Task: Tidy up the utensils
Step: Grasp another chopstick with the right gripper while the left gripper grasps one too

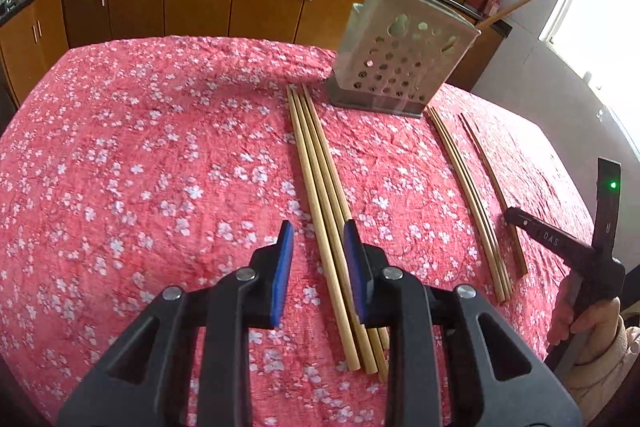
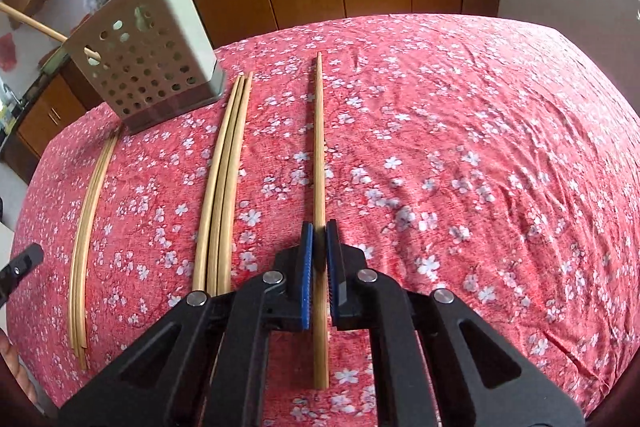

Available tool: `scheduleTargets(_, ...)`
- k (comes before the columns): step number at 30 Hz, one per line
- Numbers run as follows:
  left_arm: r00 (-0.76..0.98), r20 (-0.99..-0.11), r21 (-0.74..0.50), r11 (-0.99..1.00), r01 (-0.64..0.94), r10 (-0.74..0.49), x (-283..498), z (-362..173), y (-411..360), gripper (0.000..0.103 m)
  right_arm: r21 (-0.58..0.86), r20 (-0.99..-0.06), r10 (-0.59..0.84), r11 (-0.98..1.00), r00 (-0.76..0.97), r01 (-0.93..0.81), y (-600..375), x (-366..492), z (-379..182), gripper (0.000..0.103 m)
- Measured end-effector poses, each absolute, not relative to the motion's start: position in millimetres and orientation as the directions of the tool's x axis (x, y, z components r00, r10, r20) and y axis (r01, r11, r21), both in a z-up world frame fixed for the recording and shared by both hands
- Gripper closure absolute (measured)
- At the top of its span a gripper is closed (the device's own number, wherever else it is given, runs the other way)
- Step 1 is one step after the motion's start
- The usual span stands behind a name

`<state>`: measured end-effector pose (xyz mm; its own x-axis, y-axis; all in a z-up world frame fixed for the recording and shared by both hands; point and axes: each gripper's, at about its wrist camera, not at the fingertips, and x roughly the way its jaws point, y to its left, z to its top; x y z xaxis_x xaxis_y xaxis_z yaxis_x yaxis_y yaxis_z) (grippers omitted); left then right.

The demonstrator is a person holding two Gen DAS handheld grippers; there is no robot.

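Pick-up step: right gripper (image 2: pixel 319 239) apparently clamps a single chopstick (image 2: pixel 319 147) right of the perforated holder (image 2: pixel 148 67); left gripper (image 1: pixel 318 243) gapes over three chopsticks (image 1: pixel 320 163). Next: lift, tip upright into holder.

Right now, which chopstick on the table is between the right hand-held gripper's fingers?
The lone chopstick lying apart, right of both bundles; the right hand-held gripper is closed around it. The others lie ungripped in threes.

Holder (image 2: pixel 148 67) at table's (image 2: pixel 480 147) far edge, chopstick bundles (image 2: pixel 224 179) before it
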<state>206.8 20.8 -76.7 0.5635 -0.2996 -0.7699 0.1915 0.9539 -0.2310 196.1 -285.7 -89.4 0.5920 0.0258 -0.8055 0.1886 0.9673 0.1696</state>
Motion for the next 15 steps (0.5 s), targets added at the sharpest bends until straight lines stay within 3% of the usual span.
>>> scheduleTargets(5,0.513,-0.807,-0.22,0.956,0.196,-0.291,208,-95,10,0.09,0.164,-0.804,0.025,0.969,0.594,0.182,-286,195,-91,0.095)
scheduleTargets(15,0.526,-0.825,-0.134,0.976,0.17,-0.205,211,-100,6,0.094,0.12,-0.803,0.0,0.98,0.595,0.161,-280,197,-89,0.095)
